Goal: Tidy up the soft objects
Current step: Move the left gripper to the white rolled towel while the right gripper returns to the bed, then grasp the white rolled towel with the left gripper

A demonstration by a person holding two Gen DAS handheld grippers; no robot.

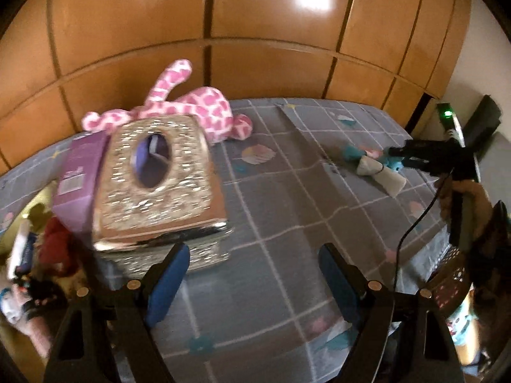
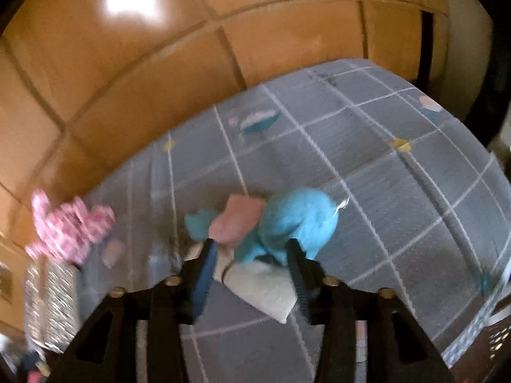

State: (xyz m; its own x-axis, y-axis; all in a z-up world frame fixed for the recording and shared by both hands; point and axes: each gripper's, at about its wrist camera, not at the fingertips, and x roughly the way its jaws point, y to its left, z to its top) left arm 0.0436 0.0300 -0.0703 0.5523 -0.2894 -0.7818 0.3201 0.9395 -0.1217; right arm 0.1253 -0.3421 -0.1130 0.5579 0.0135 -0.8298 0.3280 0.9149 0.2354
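A pink-and-white spotted plush (image 1: 198,108) lies at the far side of the grey checked bed (image 1: 287,198); it also shows in the right wrist view (image 2: 67,229). A blue plush toy (image 2: 293,223) with a pink patch and a beige tied piece (image 2: 265,284) lies at the right. My right gripper (image 2: 252,258) stands around the blue toy, jaws partly closed beside it; it also shows in the left wrist view (image 1: 402,154). My left gripper (image 1: 252,271) is open and empty above the bed, just in front of a silver tissue box (image 1: 159,188).
A purple box (image 1: 80,182) leans against the silver tissue box. A heap of toys and clothes (image 1: 35,255) lies at the left. A wooden wardrobe (image 1: 255,32) stands behind the bed. A perforated dark basket (image 1: 453,274) is at the right edge.
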